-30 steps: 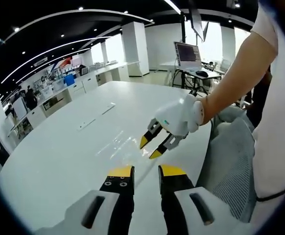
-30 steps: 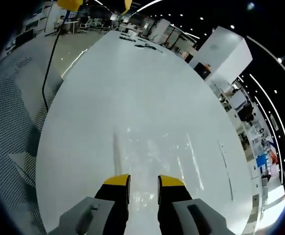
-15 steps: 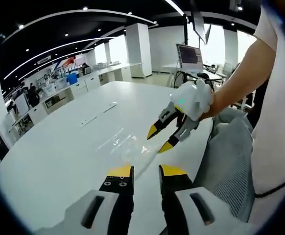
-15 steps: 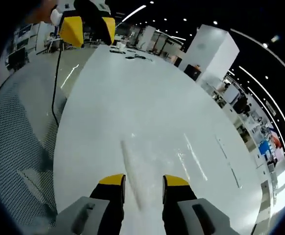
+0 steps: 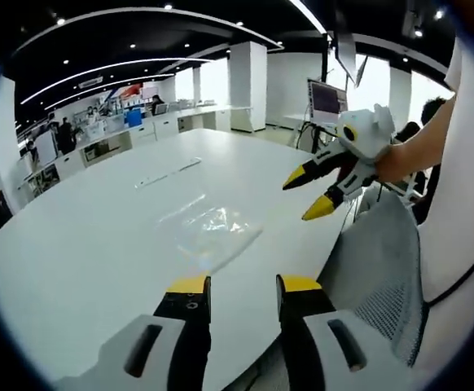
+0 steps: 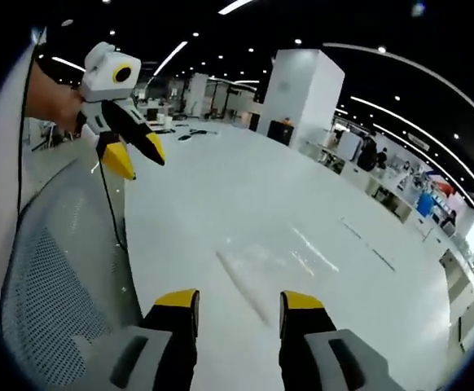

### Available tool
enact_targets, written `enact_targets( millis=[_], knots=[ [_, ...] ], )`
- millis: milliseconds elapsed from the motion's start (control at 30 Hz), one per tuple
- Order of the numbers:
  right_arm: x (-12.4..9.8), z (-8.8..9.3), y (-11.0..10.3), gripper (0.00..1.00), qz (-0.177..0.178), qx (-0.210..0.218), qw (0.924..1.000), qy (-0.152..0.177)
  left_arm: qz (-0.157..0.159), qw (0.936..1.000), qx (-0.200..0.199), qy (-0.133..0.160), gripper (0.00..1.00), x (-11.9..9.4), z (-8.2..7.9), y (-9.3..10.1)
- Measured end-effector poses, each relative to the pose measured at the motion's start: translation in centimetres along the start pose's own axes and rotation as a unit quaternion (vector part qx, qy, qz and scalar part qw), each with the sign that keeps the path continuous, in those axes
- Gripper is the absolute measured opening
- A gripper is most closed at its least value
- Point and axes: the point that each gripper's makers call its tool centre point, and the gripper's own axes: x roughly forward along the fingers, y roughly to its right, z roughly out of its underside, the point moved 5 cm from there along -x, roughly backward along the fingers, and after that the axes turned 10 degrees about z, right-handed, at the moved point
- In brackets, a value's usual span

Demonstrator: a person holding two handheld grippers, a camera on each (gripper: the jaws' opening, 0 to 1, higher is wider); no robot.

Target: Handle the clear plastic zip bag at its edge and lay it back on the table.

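Note:
The clear plastic zip bag [image 5: 208,230] lies flat on the white table [image 5: 82,244], near its front edge; in the right gripper view the bag [image 6: 278,261] lies just beyond the jaws. My left gripper [image 5: 239,287] is open and empty, pulled back over the table edge. The right gripper [image 5: 312,194] hangs in the air to the right of the bag, open, with nothing in it. In the right gripper view my right gripper [image 6: 239,303] is open, and the left gripper [image 6: 133,156] hovers open at the upper left, over the chair.
A grey mesh chair [image 5: 375,285] stands at the table's edge, also in the right gripper view as the chair [image 6: 58,277]. Thin strips [image 5: 168,171] lie farther back on the table. A monitor [image 5: 325,98] stands behind. A person's arm [image 5: 432,130] holds the right gripper.
Both grippers have drawn back and up from the bag. The right gripper went from low beside the bag to high at its right. The bag stays flat on the table.

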Motion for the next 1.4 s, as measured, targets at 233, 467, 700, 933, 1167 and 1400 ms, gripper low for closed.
enact_targets(
  millis=[233,467,700,933,1167,1400],
  knots=[
    [-1.8,0.8,-0.3,0.52,0.02,0.051,0.9985,0.002,-0.017,0.9996,-0.022,0.007,0.39,-0.2,2.0,-0.6],
    [-3.7,1.3,-1.0,0.54,0.041,0.123,0.9916,0.009,-0.034,0.9973,-0.058,0.03,0.39,-0.8,3.1,-0.9],
    [-4.6,1.8,-1.7,0.63,0.059,0.152,0.9865,0.018,-0.03,0.9948,-0.087,0.043,0.39,-0.3,4.3,0.6],
    [-5.3,1.8,-1.9,0.64,0.076,0.171,0.9822,0.02,-0.02,0.9961,-0.065,0.056,0.39,0.3,2.6,3.4],
    [-5.4,1.7,-2.5,0.68,0.086,0.178,0.9798,0.027,-0.018,0.995,-0.076,0.062,0.39,0.4,2.5,3.4],
    [-5.3,1.8,-2.6,0.71,0.086,0.174,0.9807,0.023,-0.021,0.9946,-0.069,0.075,0.42,0.3,2.6,3.6]
  ],
)
